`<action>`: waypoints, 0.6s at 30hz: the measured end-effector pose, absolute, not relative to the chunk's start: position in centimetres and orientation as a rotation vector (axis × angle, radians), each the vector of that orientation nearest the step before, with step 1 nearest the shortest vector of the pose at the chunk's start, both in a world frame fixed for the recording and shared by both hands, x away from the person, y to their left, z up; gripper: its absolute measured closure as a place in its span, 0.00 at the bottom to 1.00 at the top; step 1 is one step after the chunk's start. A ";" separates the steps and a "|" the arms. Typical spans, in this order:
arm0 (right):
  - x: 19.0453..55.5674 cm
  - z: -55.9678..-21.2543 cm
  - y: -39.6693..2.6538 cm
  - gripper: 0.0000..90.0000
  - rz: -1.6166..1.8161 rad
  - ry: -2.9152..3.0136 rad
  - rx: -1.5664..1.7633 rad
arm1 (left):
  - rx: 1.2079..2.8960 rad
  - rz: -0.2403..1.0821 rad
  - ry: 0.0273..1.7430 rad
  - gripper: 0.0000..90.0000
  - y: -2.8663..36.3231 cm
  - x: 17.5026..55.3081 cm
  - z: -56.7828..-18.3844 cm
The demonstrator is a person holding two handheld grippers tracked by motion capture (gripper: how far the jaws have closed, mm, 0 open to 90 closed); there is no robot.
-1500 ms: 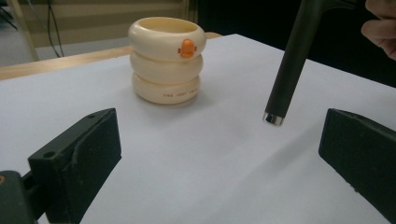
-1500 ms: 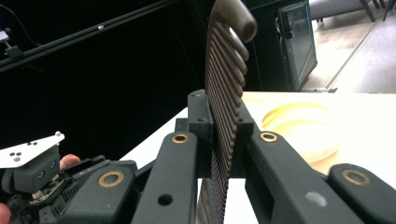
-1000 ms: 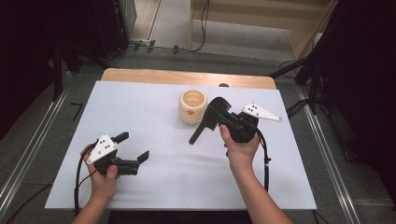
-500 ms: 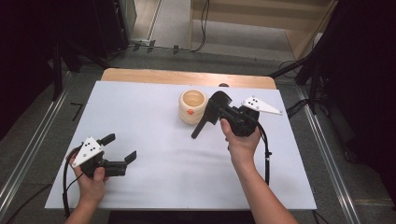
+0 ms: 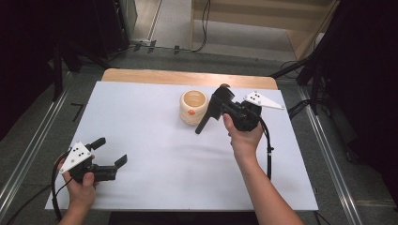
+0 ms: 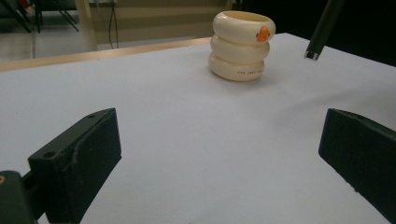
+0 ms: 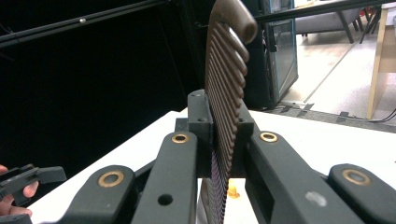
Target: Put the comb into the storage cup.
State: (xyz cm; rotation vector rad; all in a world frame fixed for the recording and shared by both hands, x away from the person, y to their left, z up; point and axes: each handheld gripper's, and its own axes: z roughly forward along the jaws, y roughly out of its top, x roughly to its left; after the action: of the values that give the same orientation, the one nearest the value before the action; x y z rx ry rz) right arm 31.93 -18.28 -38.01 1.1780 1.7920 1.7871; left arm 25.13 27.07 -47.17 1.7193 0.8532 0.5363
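Note:
A cream ringed cup (image 5: 193,107) with an orange mark stands on the white table top (image 5: 155,140), right of centre toward the far side; it also appears in the left gripper view (image 6: 243,44). My right gripper (image 5: 218,106) hovers just right of the cup, shut on a brown ribbed comb (image 7: 226,60). The comb's rounded end (image 5: 224,89) sticks up and its dark handle (image 5: 202,125) slants down beside the cup. My left gripper (image 5: 109,152) sits low at the near left corner, open, with only bare table between its jaws (image 6: 219,140).
A wooden strip (image 5: 187,77) runs along the table's far edge. Metal rails (image 5: 328,159) flank both sides, with dark stands beyond. A cable (image 5: 268,150) hangs from the right gripper along the forearm.
The left hand has slid its open gripper left and toward the near edge. The right hand has stayed by the cup with the comb held.

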 end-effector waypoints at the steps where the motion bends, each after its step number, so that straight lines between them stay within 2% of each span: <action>1: 32.0 -38.0 -18.3 0.92 1.787 1.790 1.179 | 1.714 0.539 0.855 0.00 27.2 25.1 -47.2; 18: 33.5 -36.3 -18.5 0.92 1.766 1.775 1.165 | 1.677 0.533 0.872 0.00 29.4 24.5 -47.5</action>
State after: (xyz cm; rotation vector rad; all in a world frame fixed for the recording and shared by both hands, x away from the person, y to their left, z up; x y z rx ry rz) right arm 33.52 -18.46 -36.30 1.1647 1.7750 1.7656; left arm 24.52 29.36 -47.49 1.6773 0.8723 0.5325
